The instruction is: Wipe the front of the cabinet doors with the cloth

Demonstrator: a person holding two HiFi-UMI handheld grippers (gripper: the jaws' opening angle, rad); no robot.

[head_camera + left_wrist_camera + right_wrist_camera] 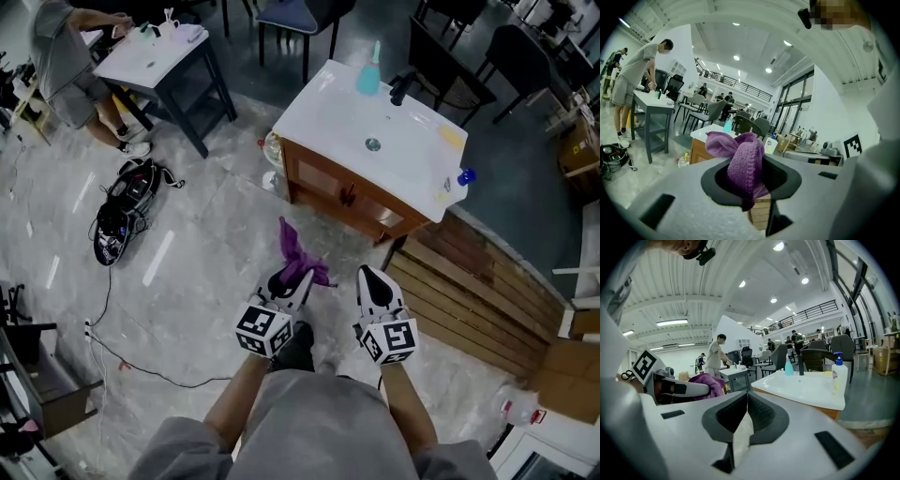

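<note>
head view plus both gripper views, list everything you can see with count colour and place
cabinet: 1, wood with white sink top, ahead of the grippers
faucet: 1, black, back of the top
spray bottle: 1, teal, beside the faucet
pump bottle: 1, white with blue pump, right edge of the top
table: 1, white top, dark legs, far left
bystander: 1, grey clothes, at the table
bag: 1, black, floor on the left
cloth: 1, purple, clamped in the left gripper
left gripper: white, shut on the cloth
right gripper: white, shut, empty
</note>
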